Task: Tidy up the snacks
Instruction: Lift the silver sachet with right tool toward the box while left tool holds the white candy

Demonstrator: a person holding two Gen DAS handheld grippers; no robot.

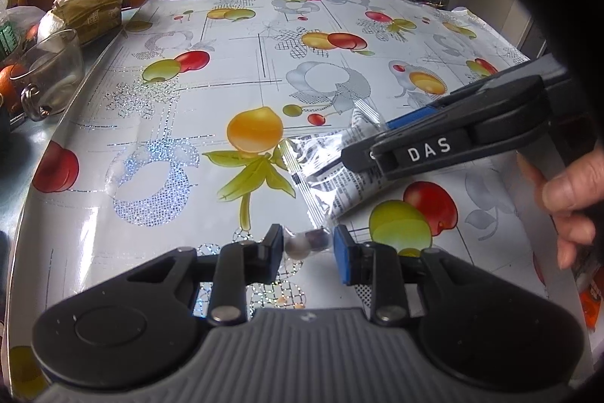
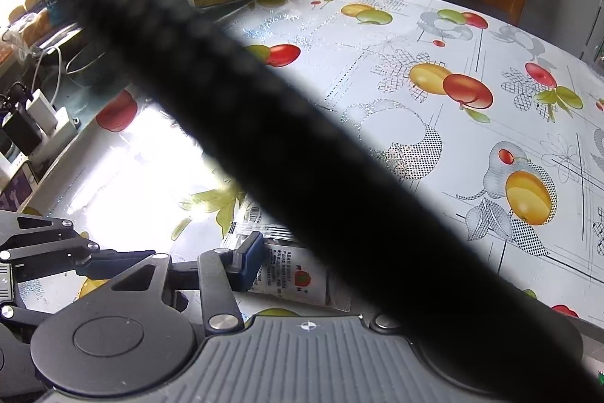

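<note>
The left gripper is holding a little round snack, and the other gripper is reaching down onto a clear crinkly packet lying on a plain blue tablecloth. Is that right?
Almost. The tablecloth isn't plain blue: it is white with a pattern of red, yellow and green fruit, as the left wrist view shows. The rest holds: the left gripper has a small round snack between its fingers, and the right gripper reaches down onto the clear crinkly packet lying on that cloth.

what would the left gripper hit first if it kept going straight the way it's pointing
Judging by its own wrist view, the left gripper already has the near end of the clear snack packet between its fingers. Pushed on and downward, it would probably meet the fruit-print tablecloth just beyond; depth is hard to judge.
</note>
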